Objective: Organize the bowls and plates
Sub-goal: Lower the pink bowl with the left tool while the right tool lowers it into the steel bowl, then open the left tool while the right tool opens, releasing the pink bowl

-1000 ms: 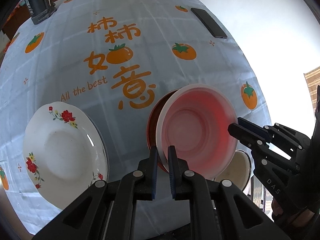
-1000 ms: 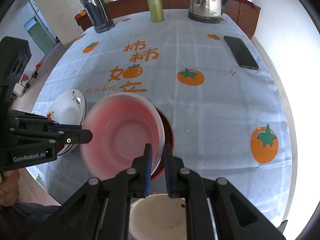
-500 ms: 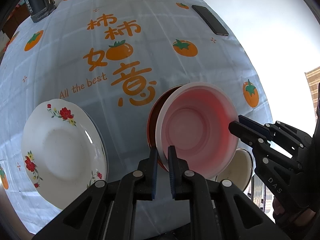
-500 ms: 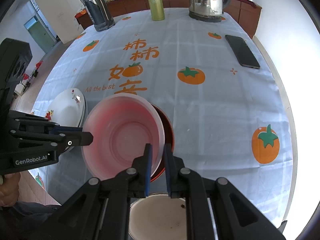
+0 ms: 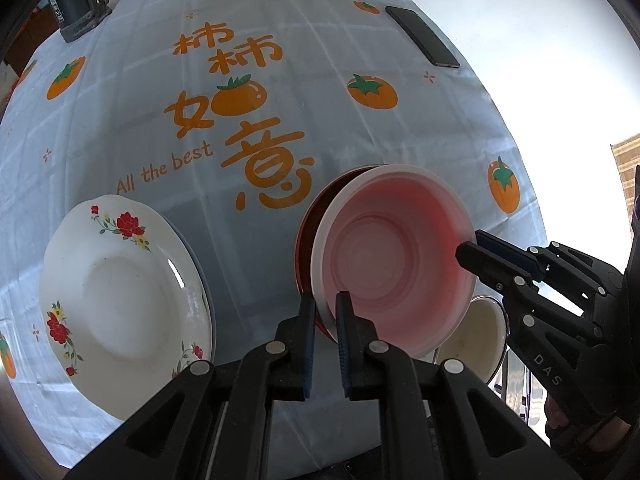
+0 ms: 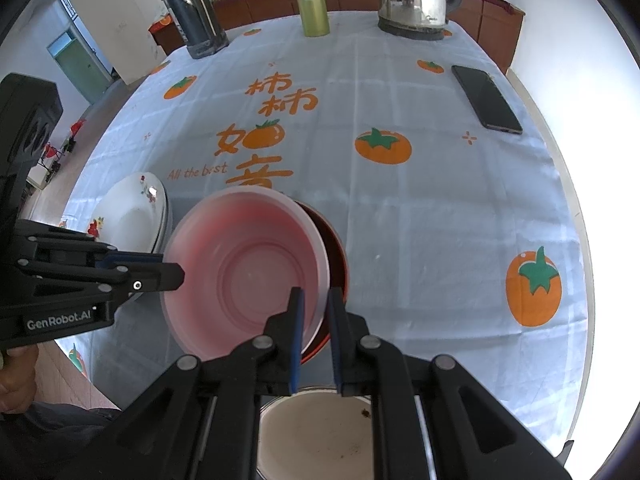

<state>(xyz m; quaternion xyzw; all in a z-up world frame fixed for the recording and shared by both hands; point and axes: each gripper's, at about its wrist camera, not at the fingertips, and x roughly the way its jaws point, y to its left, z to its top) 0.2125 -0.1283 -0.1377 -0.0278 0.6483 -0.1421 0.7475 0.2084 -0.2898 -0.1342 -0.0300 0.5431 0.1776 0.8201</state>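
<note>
A translucent pink bowl (image 5: 394, 264) (image 6: 244, 276) sits tilted over a red dish (image 5: 308, 232) (image 6: 334, 256) near the table's front edge. My left gripper (image 5: 323, 304) (image 6: 178, 276) is shut on the bowl's left rim. On the opposite rim my right gripper (image 6: 316, 300) (image 5: 466, 254) is shut too. Whether the red dish's edge is also pinched I cannot tell. A white plate with red flowers (image 5: 120, 304) (image 6: 128, 216) lies to the left. A cream enamel bowl (image 5: 476, 340) (image 6: 316, 440) shows below the right gripper.
The tablecloth (image 5: 280, 120) carries orange fruit prints. A black phone (image 5: 422, 36) (image 6: 486, 98) lies at the far right. A steel kettle (image 6: 414, 0), a green flask (image 6: 314, 4) and a dark thermos (image 6: 192, 20) stand along the far edge.
</note>
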